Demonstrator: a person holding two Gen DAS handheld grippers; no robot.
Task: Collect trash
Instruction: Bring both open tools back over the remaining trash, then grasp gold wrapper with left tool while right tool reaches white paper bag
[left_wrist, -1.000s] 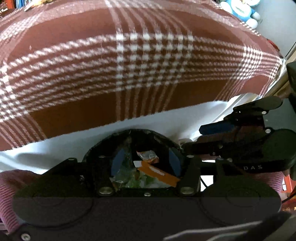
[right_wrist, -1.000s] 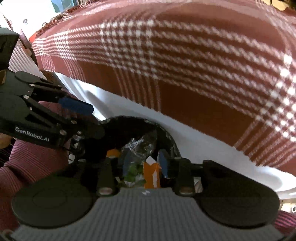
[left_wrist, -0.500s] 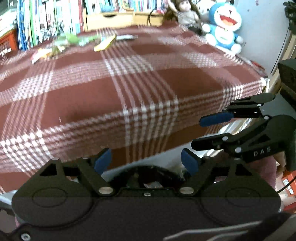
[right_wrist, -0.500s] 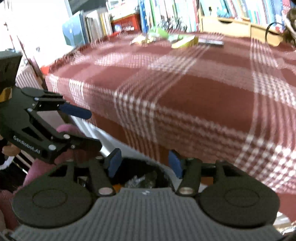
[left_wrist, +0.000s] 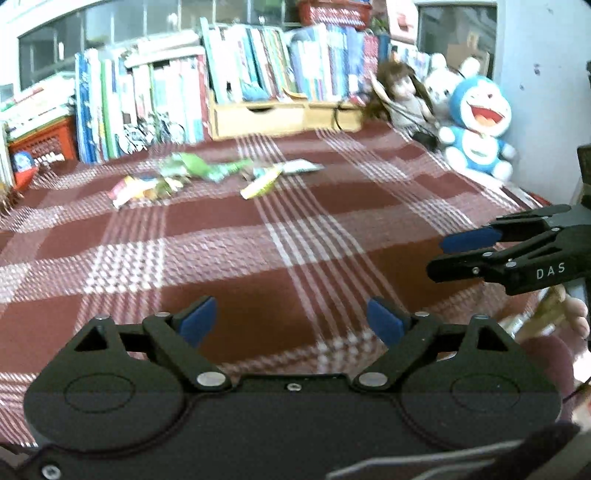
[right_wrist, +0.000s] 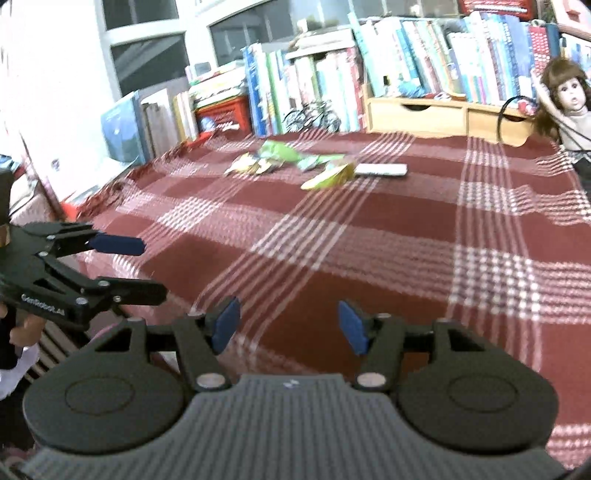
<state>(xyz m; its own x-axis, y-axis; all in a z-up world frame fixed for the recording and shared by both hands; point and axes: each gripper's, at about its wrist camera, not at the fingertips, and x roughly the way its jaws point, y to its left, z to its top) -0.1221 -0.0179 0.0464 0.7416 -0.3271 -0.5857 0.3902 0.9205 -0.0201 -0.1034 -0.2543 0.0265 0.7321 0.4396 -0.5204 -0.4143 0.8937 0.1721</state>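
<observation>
Both your left gripper and right gripper, jaws just opening, stand released and empty, well short of the wrappers on the plaid tablecloth.

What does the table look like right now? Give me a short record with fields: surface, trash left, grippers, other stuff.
surface: plaid tablecloth, red-brown with white stripes
trash left: wrappers in a loose cluster at the far side; a yellow wrapper nearest, a flat white packet beside it
left gripper: open, nothing between the fingers, jaws have just been opening
right gripper: open, empty, jaws have just been opening
other stuff: books, wooden drawer box, doll, blue plush toy along the back edge
</observation>
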